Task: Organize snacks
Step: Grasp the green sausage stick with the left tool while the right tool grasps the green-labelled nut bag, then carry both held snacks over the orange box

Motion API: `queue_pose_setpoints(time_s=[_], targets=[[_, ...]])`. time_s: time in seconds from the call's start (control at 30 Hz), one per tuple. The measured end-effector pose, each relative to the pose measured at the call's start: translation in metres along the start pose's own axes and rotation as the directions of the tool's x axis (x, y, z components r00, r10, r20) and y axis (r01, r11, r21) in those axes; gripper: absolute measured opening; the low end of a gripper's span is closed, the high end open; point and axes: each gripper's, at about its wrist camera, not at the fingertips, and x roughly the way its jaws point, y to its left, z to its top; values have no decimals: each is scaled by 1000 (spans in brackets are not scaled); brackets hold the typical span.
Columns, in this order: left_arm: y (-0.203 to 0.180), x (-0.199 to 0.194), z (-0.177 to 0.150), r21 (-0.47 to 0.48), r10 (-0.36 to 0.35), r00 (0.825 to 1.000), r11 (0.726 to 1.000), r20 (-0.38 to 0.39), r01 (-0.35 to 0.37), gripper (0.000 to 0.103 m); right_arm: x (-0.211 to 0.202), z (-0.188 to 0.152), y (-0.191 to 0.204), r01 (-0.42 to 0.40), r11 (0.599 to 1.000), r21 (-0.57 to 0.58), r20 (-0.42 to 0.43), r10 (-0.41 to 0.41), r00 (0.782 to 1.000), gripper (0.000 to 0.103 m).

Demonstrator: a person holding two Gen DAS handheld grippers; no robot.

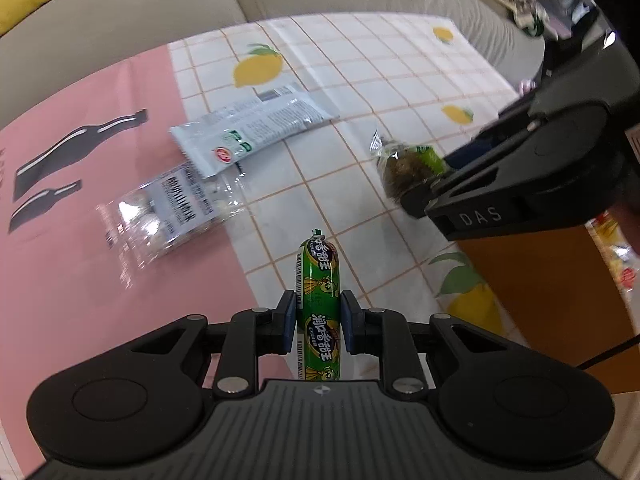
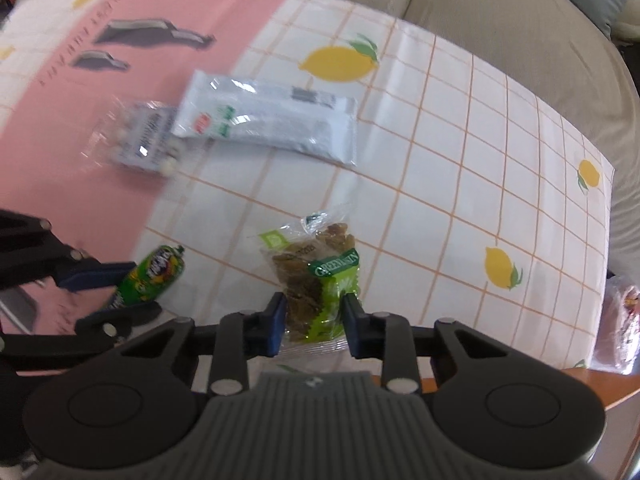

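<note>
My left gripper (image 1: 318, 322) is shut on a green sausage stick (image 1: 319, 280) and holds it above the table; it also shows at the left of the right wrist view (image 2: 154, 276). My right gripper (image 2: 314, 320) is shut on a clear raisin packet with a green label (image 2: 316, 276), also seen in the left wrist view (image 1: 404, 162). A white snack pouch (image 1: 252, 128) (image 2: 272, 122) and a clear bag of small white pieces (image 1: 176, 208) (image 2: 146, 138) lie flat on the tablecloth further off.
The tablecloth is pink (image 1: 80, 240) on the left and white with an orange grid and lemons (image 2: 460, 160) on the right. A beige sofa (image 1: 120, 12) stands behind the table. A pinkish bag (image 2: 618, 328) lies at the table's right edge.
</note>
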Motion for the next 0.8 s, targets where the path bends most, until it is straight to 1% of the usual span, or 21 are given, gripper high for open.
queue_pose_setpoints(time_s=[0.07, 0.23, 0.37, 0.5, 0.6, 0.8], targets=[[0, -13, -5, -17, -6, 1000, 1000, 21, 7, 25, -13, 0, -5, -38, 999, 9, 19, 38, 999, 28], [-2, -46, -16, -46, -16, 998, 999, 65, 19, 25, -51, -21, 4, -98, 995, 10, 84, 97, 992, 27], [-13, -74, -25, -28, -15, 995, 999, 98, 17, 25, -83, -43, 7, -140, 990, 9, 145, 137, 980, 27], [-28, -100, -30, -3, -19, 990, 1000, 137, 19, 25, -114, -69, 1, -188, 982, 32, 199, 178, 964, 27], [-43, -119, -31, 14, -34, 986, 999, 164, 32, 25, -137, -89, -8, -206, 977, 52, 230, 189, 955, 27], [-83, -152, -28, 80, -63, 975, 996, 212, 47, 25, -181, -131, -36, -178, 981, 79, 297, 147, 943, 27]])
